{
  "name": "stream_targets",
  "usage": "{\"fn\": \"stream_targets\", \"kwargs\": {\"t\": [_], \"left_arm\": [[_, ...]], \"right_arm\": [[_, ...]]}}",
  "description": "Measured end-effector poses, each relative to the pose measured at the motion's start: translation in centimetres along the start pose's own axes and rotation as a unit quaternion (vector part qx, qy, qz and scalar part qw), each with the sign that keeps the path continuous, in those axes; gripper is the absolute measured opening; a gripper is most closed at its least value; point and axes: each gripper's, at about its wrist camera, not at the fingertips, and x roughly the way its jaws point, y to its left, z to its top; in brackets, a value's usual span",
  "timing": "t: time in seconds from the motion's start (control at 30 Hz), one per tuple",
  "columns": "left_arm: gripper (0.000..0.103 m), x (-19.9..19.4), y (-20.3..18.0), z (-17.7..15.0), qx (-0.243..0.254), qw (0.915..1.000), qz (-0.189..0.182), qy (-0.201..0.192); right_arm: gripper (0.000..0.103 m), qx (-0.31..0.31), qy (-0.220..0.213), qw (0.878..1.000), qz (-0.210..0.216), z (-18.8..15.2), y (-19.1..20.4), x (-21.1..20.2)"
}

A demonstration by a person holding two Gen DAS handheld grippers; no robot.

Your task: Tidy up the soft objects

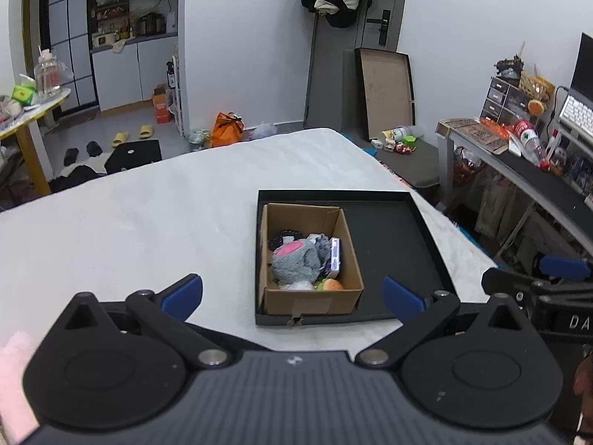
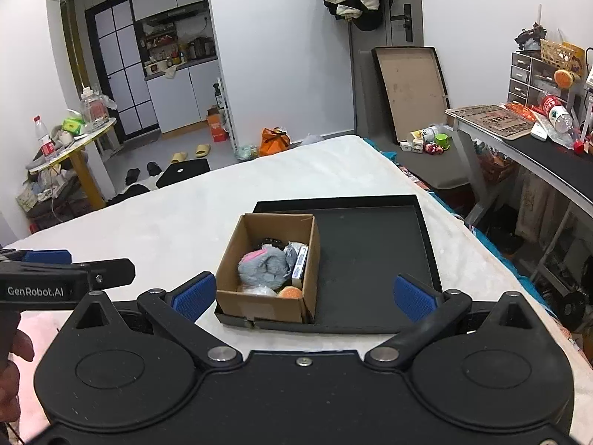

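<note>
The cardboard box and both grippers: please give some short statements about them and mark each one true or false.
1. The cardboard box stands inside the black tray. True.
2. The box is empty. False: it holds a grey plush and other small items.
3. The left gripper holds the plush. False: it is open and holds nothing.
4. The right gripper is open. True.
5. The tray lies on the floor. False: it lies on the white bed cover.
</note>
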Motion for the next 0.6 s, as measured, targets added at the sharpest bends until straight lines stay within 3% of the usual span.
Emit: {"fn": "stream_targets", "kwargs": {"t": [0.6], "left_arm": [[0.103, -0.29, 0.17, -0.84, -0.001, 1.0, -0.001, 0.001]], "right_arm": [[0.103, 0.0, 0.007, 1.0, -0.007, -1.06, -0.23, -0.18]]}}
